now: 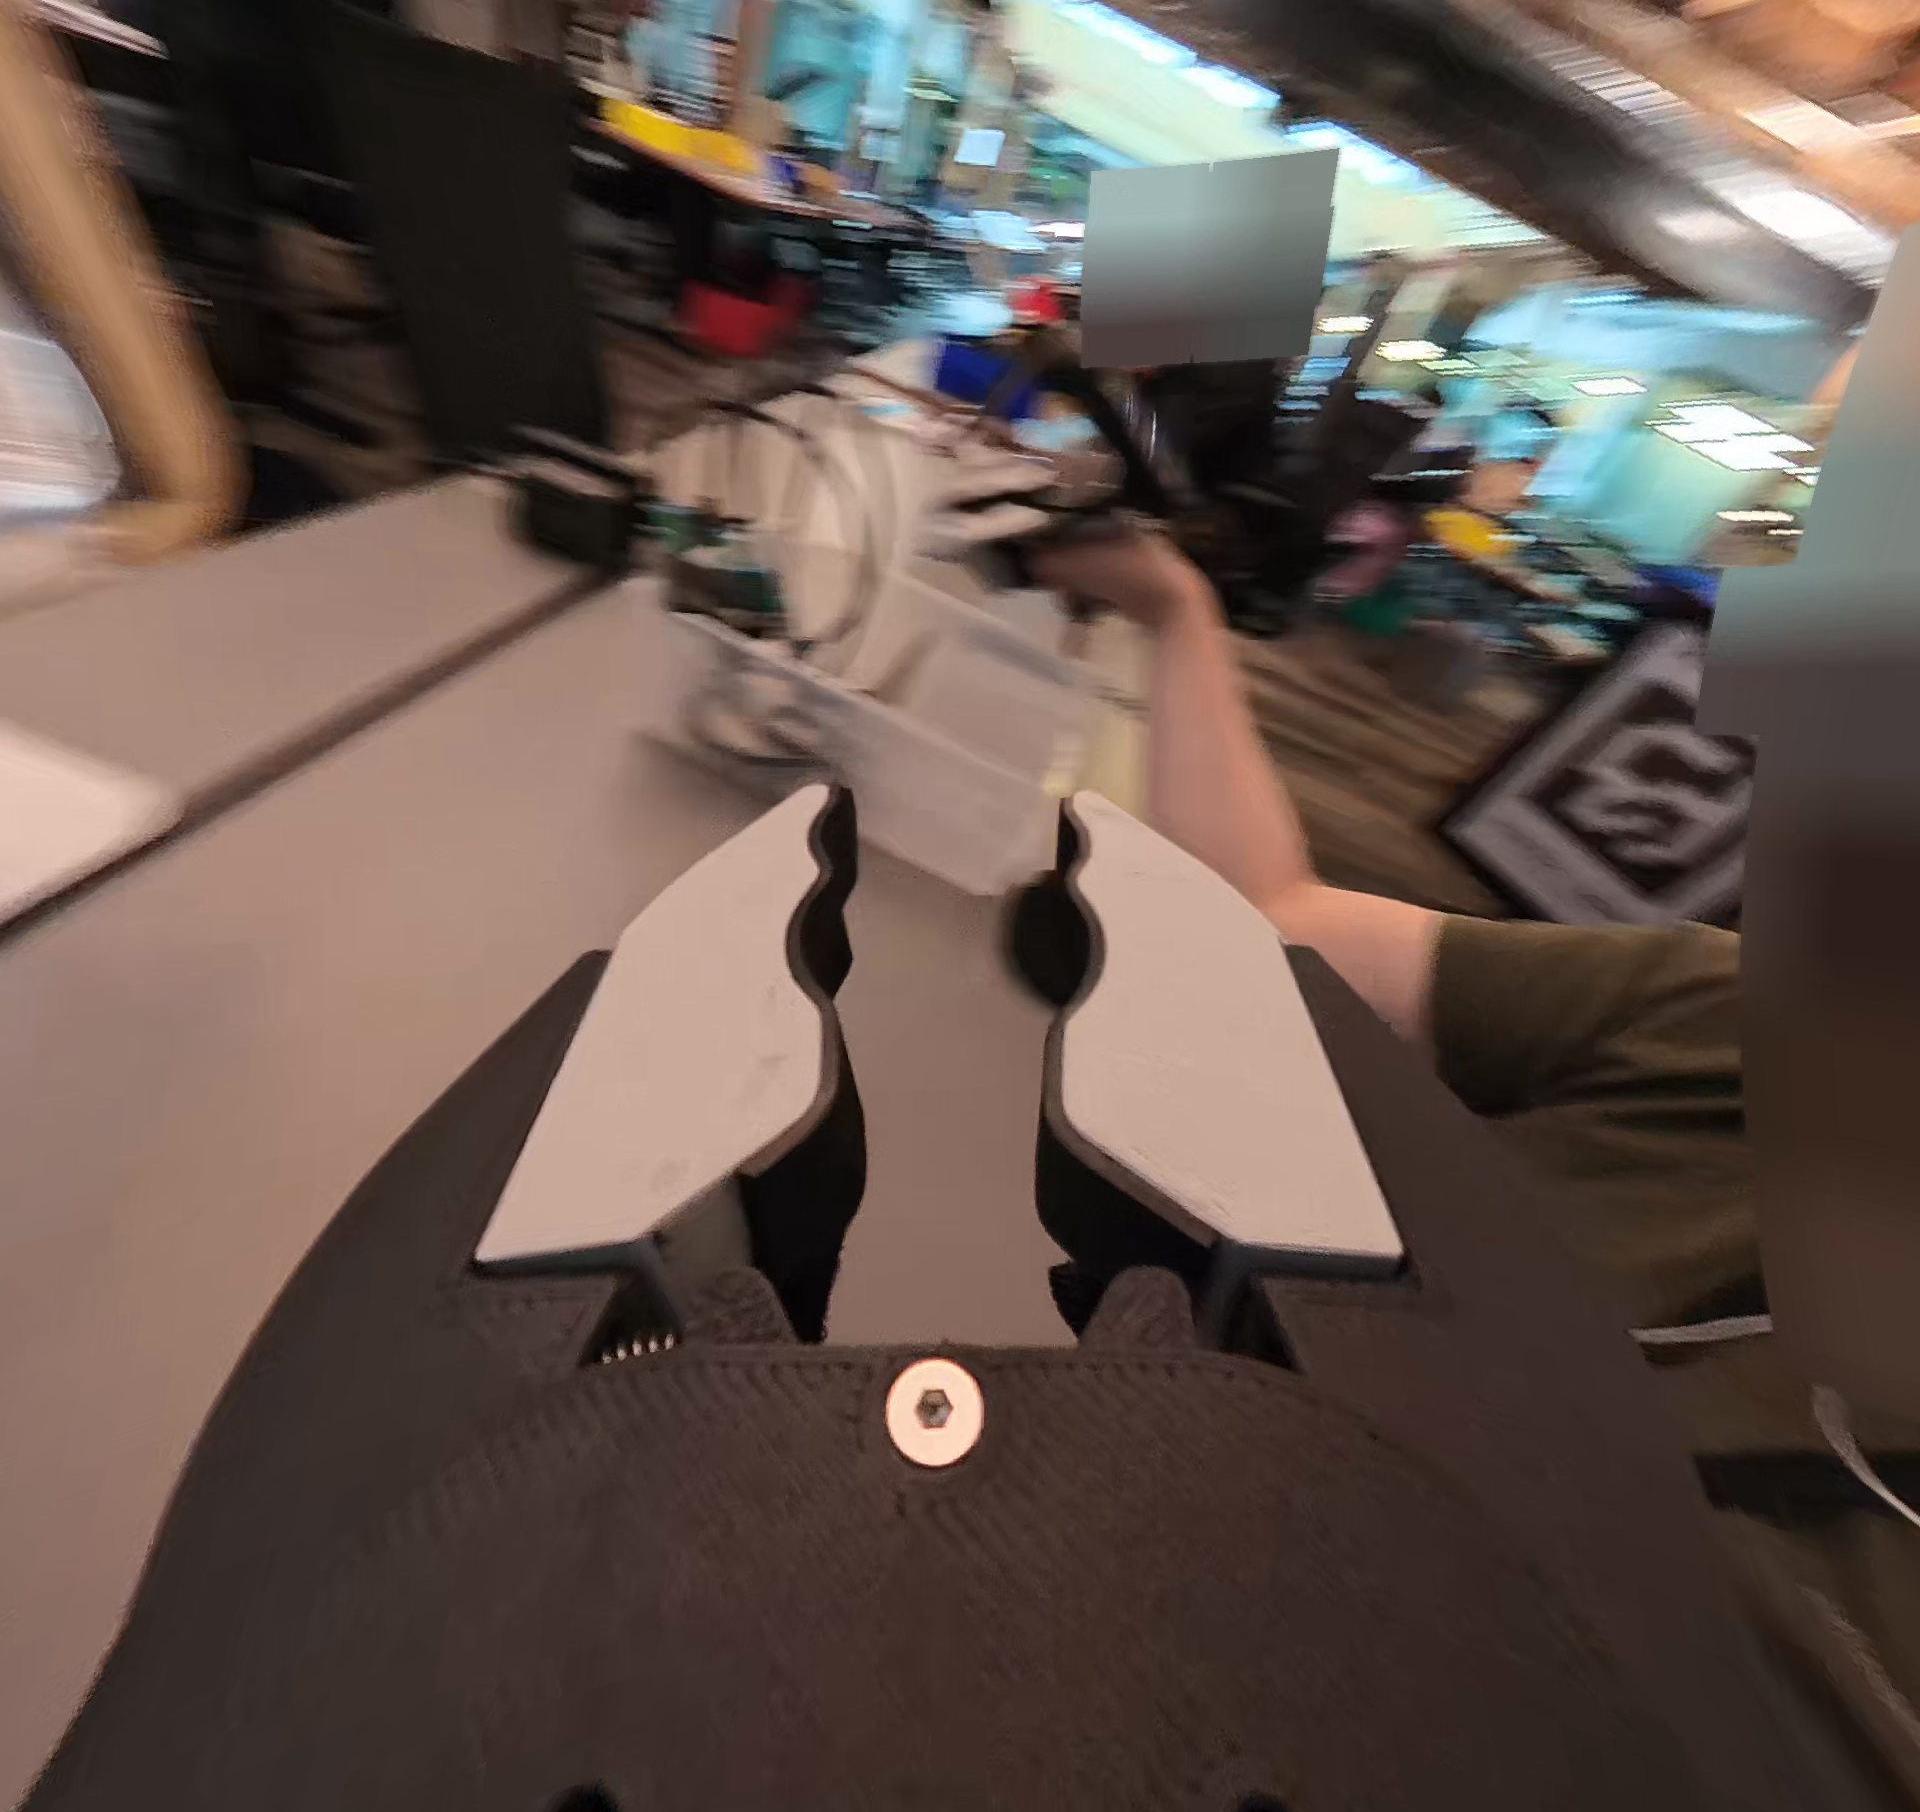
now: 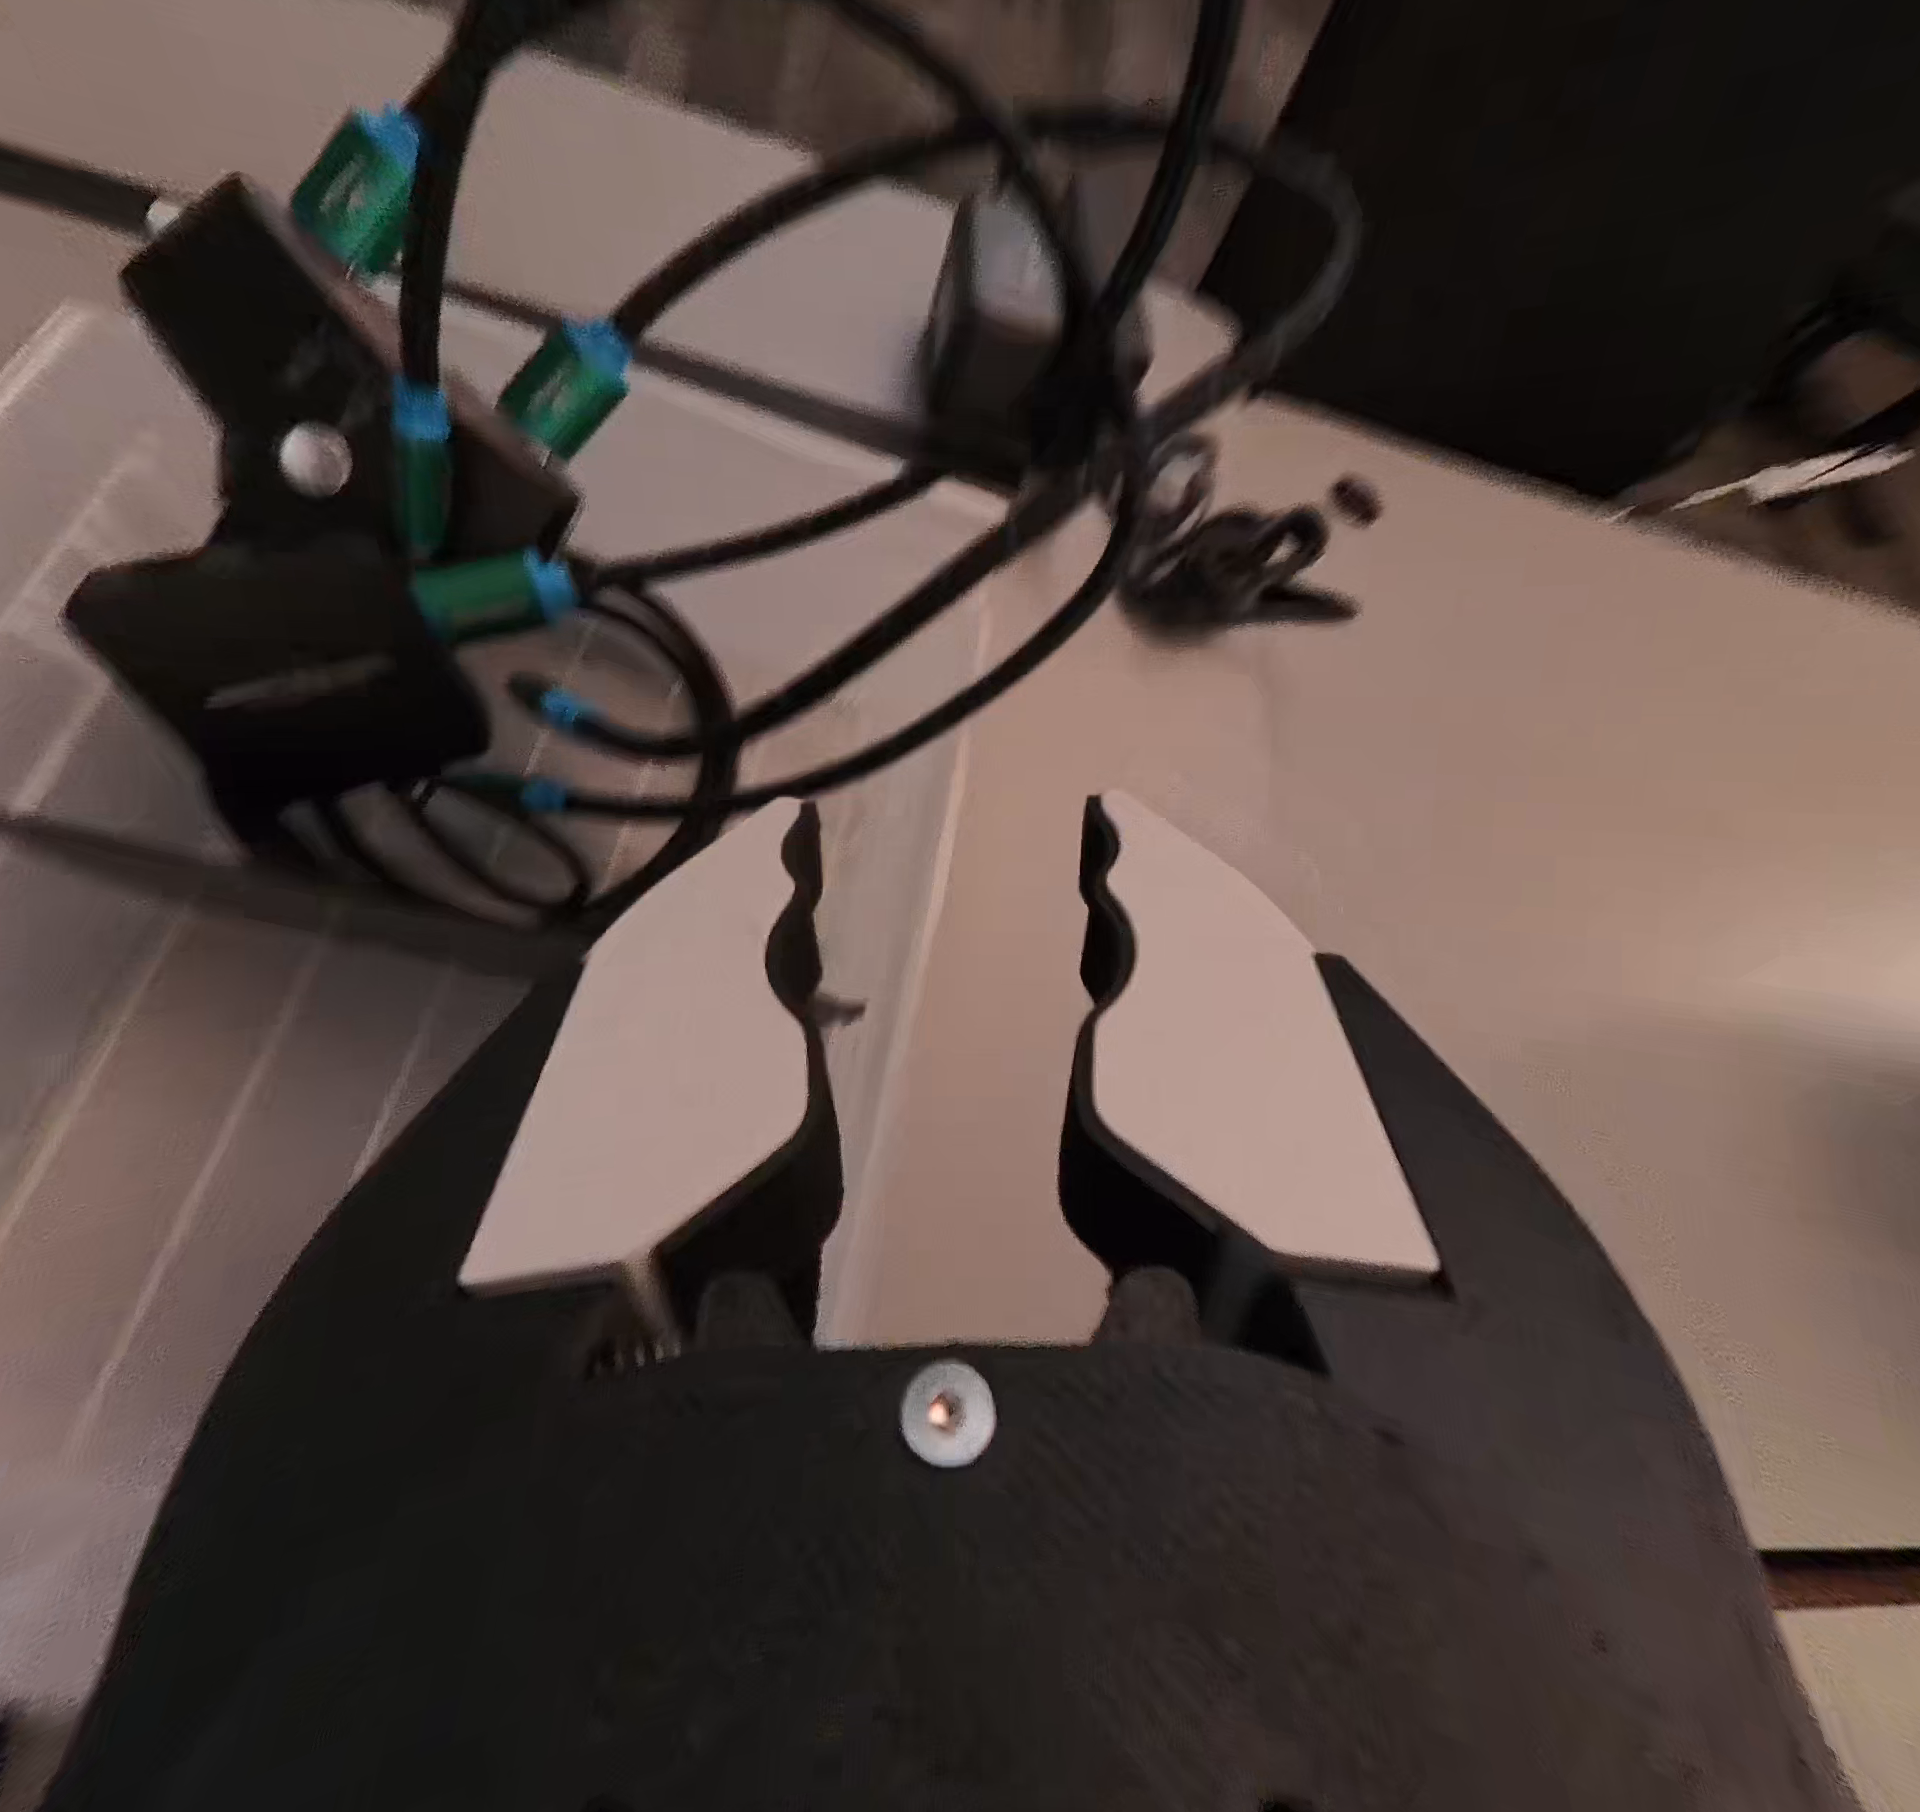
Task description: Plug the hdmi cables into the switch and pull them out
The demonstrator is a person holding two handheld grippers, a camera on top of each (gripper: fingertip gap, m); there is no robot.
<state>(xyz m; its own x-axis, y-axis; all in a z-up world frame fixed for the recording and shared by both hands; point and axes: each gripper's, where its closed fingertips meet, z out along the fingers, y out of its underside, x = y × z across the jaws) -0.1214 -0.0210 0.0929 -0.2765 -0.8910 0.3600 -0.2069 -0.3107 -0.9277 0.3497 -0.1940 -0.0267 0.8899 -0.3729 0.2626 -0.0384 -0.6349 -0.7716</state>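
In the right wrist view a black HDMI switch (image 2: 343, 360) lies on the grey table (image 2: 1455, 827) at the upper left, joined to a second black block (image 2: 270, 682) below it. Several green-and-blue HDMI plugs (image 2: 566, 386) sit against their edges; blur hides whether they are seated. Black cables (image 2: 935, 536) loop from them to the right. My right gripper (image 2: 951, 817) is open and empty, right of and below the switch, not touching it. My left gripper (image 1: 956, 827) is open and empty above the table (image 1: 312, 931). The left wrist view is heavily blurred.
A black power brick (image 2: 997, 297) and a small black cable bundle (image 2: 1236, 557) lie beyond the loops. In the left wrist view a bare forearm (image 1: 1216, 754) holds the other gripper (image 1: 1091, 526) ahead, and pale boxes with white cables (image 1: 883, 640) sit on the table.
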